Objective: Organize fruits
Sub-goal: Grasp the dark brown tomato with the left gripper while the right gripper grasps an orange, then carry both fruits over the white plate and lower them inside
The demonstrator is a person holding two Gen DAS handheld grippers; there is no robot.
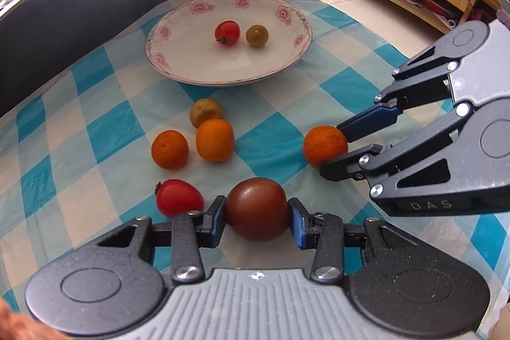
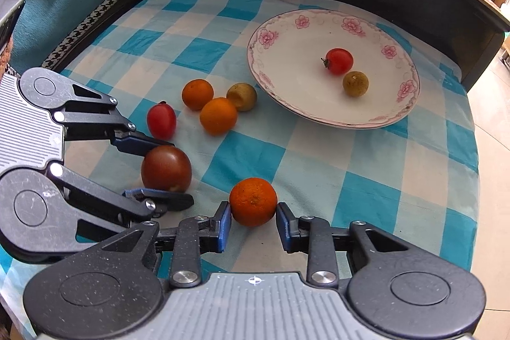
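I see the checked cloth (image 1: pixel 95 129) bearing the flowered plate (image 1: pixel 178 21), which holds a small red tomato (image 1: pixel 227 32) and a greenish fruit (image 1: pixel 257 35). My left gripper (image 1: pixel 257 217) clamps the dark brown tomato (image 1: pixel 257 207) on the cloth; my right gripper (image 2: pixel 253 220) brackets an orange (image 2: pixel 253 206), pads touching it.

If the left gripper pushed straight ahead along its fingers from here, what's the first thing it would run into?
The dark brown fruit already sits between the left gripper's fingers, so it would be pushed first. Beyond it, the nearest thing roughly in line looks like the orange fruit, though depth is uncertain.
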